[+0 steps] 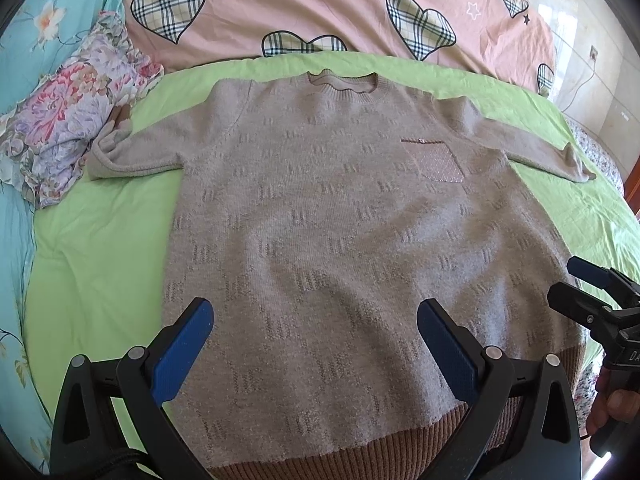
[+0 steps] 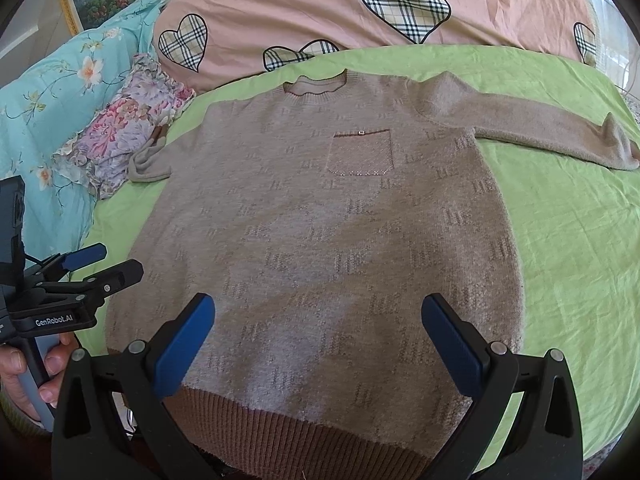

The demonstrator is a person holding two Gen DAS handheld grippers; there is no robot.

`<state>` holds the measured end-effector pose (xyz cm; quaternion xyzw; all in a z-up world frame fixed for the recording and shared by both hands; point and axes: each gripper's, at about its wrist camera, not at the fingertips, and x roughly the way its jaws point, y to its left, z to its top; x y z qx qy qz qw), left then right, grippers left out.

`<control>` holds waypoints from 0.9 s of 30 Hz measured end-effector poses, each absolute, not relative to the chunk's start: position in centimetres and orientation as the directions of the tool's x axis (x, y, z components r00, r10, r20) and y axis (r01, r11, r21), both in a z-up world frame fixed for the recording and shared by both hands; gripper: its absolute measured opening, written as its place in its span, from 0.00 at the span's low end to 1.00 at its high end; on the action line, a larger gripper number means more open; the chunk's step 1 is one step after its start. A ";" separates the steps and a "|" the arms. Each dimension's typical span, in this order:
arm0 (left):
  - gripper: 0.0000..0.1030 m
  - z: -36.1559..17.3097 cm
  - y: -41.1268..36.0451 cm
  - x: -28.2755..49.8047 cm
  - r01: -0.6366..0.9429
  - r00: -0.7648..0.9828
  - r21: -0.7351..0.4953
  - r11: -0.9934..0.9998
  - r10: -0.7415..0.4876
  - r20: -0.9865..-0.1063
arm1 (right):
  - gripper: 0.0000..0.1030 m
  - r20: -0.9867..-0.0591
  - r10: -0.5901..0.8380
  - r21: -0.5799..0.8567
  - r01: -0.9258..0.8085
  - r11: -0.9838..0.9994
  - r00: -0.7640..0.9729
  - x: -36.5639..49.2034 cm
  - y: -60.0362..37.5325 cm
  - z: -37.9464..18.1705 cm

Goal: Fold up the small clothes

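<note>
Flat on its back, a beige knitted sweater (image 1: 320, 220) with a ribbed brown hem lies spread out on a light green bed sheet (image 1: 100, 248), neckline pointing away and hem nearest the cameras. Its front carries a small textured chest pocket (image 2: 360, 152). Both sleeves stretch out sideways; the cuff of the one on the left touches a crumpled floral cloth (image 1: 68, 128), while the other sleeve (image 2: 560, 136) rests on bare green sheet. Beyond the neckline sits a pink quilt with plaid hearts (image 1: 320, 8), and a turquoise flowered cover (image 2: 52, 92) lies along the left edge of the bed.

Above the hem, the left gripper (image 1: 316, 344) hovers with its blue-padded fingers (image 1: 184, 352) wide apart, holding nothing. Beside it, the right gripper (image 2: 320, 340) likewise hangs over the hem, fingers (image 2: 452, 348) spread and empty. A hand (image 2: 24, 376) grips the left gripper's handle.
</note>
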<state>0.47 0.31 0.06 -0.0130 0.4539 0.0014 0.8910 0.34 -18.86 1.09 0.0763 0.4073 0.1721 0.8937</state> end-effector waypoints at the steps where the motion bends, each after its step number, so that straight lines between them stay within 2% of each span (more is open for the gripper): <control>1: 0.99 0.1 0.3 0.5 -0.014 0.594 -0.027 1.000 -0.014 -0.804 | 1.00 -0.701 0.370 0.277 -0.245 0.929 0.609 0.3 -18.9 1.1; 12: 0.99 0.0 0.2 0.9 -0.011 0.537 0.014 1.000 0.017 -0.843 | 1.00 -0.696 0.381 0.289 -0.248 0.924 0.608 0.4 -19.0 1.0; 27: 0.99 -0.3 -0.3 2.3 -0.002 0.552 -0.006 1.000 -0.004 -0.834 | 1.00 -0.690 0.399 0.324 -0.236 0.916 0.603 1.4 -19.8 0.8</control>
